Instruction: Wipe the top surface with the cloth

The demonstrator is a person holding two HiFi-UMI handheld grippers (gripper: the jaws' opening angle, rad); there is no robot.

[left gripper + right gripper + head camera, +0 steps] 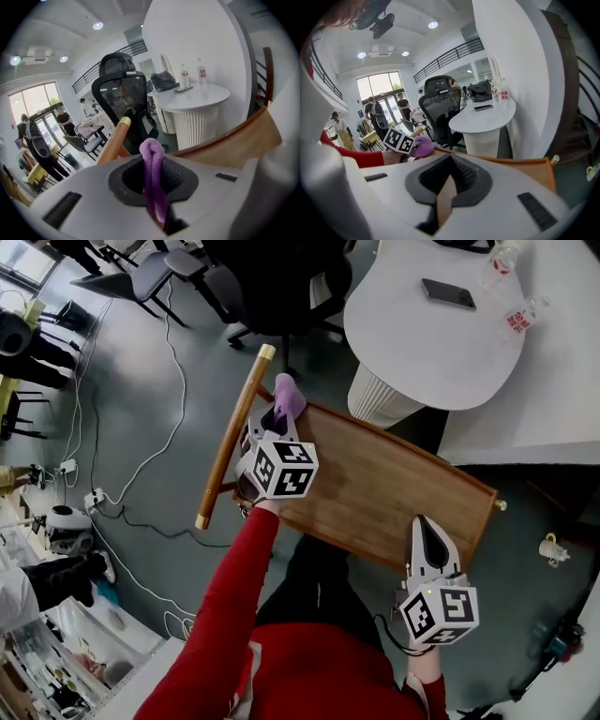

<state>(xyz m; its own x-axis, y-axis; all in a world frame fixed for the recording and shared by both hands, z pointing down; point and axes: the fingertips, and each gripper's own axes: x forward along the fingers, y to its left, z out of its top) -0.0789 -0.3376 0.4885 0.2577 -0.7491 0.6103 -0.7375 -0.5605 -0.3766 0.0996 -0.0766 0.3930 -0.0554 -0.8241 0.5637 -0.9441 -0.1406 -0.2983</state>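
The wooden top (375,486) is a rimmed tray-like surface with a wooden handle bar (230,432) at its left end. My left gripper (281,412) sits at the far left corner of the top, shut on a purple cloth (289,396). In the left gripper view the cloth (153,168) stands up as a folded loop between the jaws, with the wooden top (243,140) to the right. My right gripper (428,529) is over the near right edge of the top, shut with nothing in it. The right gripper view shows the wooden top (534,169) and the cloth (423,146) beyond.
A white round table (422,343) with a phone (448,293) and bottles (520,317) stands just behind the wooden top. A black office chair (272,282) is at the back left. Cables (155,451) trail over the floor at left. A mug (551,547) sits low at right.
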